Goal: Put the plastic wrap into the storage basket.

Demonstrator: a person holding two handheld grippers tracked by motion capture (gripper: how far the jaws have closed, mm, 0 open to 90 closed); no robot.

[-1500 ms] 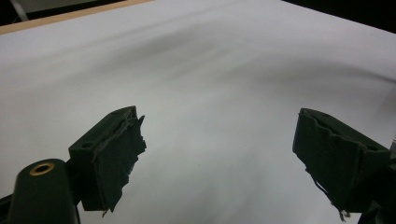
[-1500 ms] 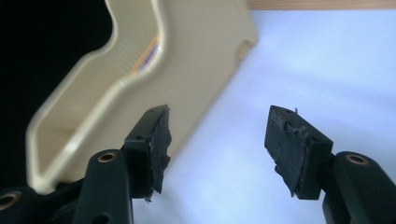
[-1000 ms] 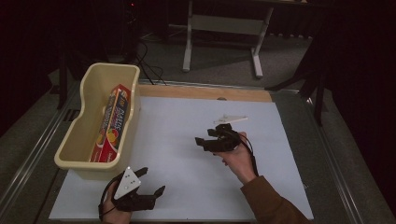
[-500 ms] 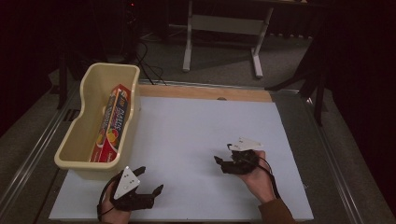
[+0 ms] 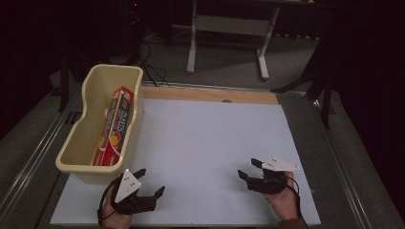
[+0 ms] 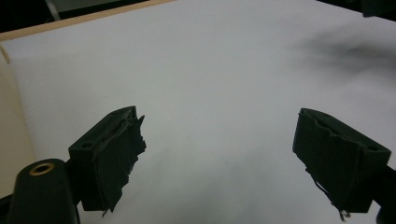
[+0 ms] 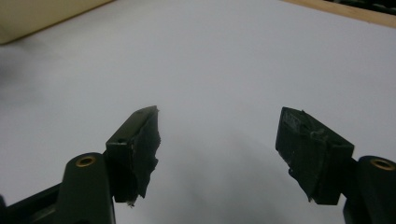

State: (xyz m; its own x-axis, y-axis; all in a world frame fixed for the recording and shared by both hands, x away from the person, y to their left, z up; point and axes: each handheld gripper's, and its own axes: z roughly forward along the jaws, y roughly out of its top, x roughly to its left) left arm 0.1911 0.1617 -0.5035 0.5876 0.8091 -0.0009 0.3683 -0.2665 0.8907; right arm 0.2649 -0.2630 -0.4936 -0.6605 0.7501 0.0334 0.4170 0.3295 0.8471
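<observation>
A cream plastic bin stands at the left of the white table, and a long red box of plastic wrap lies inside it. My left gripper rests near the table's front edge just right of the bin's near end, open and holding nothing; its own view has the jaws wide apart over bare white surface. My right gripper sits low at the front right, also open with nothing between its jaws, pointing left across the table.
A wooden strip runs along the table's far edge. Beyond it on the dark floor stand the white legs of a frame and some cables. Metal rails flank the table.
My right gripper has drawn back from the table's middle toward the front right edge and lowered. The left gripper has stayed in place.
</observation>
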